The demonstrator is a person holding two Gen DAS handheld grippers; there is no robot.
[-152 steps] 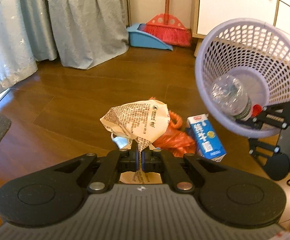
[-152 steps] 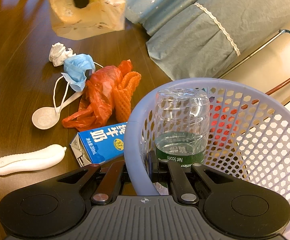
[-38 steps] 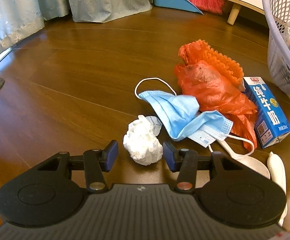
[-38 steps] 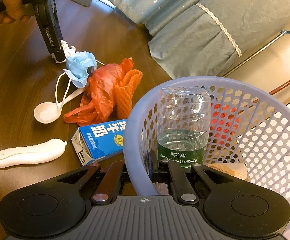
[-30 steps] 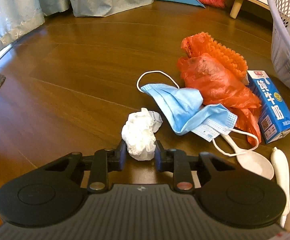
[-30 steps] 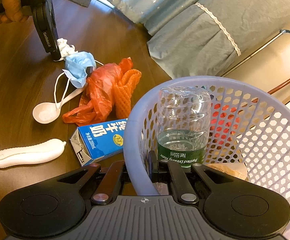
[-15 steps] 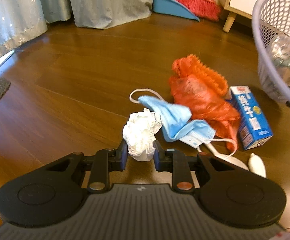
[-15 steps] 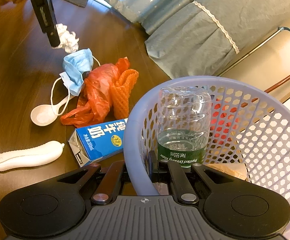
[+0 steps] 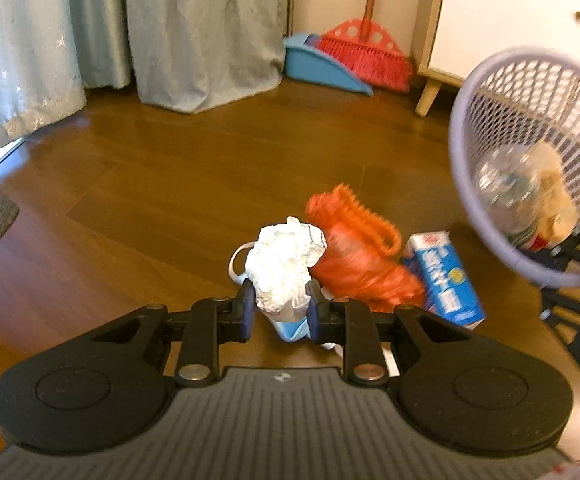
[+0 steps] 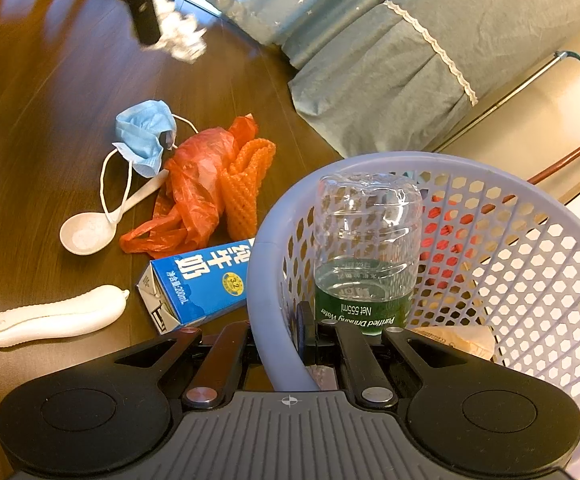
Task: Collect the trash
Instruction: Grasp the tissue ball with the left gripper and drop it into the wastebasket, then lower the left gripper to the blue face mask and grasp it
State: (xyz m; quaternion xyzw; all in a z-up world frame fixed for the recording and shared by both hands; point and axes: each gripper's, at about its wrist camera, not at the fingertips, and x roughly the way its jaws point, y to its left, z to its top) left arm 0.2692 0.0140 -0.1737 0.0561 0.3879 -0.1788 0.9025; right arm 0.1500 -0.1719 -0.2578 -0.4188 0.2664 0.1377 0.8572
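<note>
Pinching a crumpled white tissue [image 9: 285,264] between its blue pads, the left hand-held gripper [image 9: 279,308] holds the wad clear of the wooden floor [image 9: 137,184]. From the other side, the tissue [image 10: 179,38] shows high above the litter, beside one dark finger.

The right hand-held gripper [image 10: 279,344] is pressed together on the rim of the lilac basket [image 10: 530,264], one finger outside the wall and one inside. The basket is tipped, its mouth turned toward the left hand-held gripper. In it lie a clear bottle [image 10: 366,248] with a green label and a tan paper bag [image 10: 464,340].

On the floor just beside the basket lies a blue milk carton [image 10: 201,284]. Near that lies a white ridged object on a cord [image 10: 53,316]; what it is I cannot tell. Next come a white spoon [image 10: 89,232] and an orange plastic bag [image 10: 197,188] touching an orange foam net [image 10: 245,188]. A blue face mask [image 10: 143,136] lies just beyond them, one ear loop draped over the spoon handle.

Farther off, grey-blue curtains [image 9: 201,28] reach the floor. A red broom [image 9: 364,52] and blue dustpan [image 9: 318,64] stand against the wall beside a white cabinet [image 9: 510,16].
</note>
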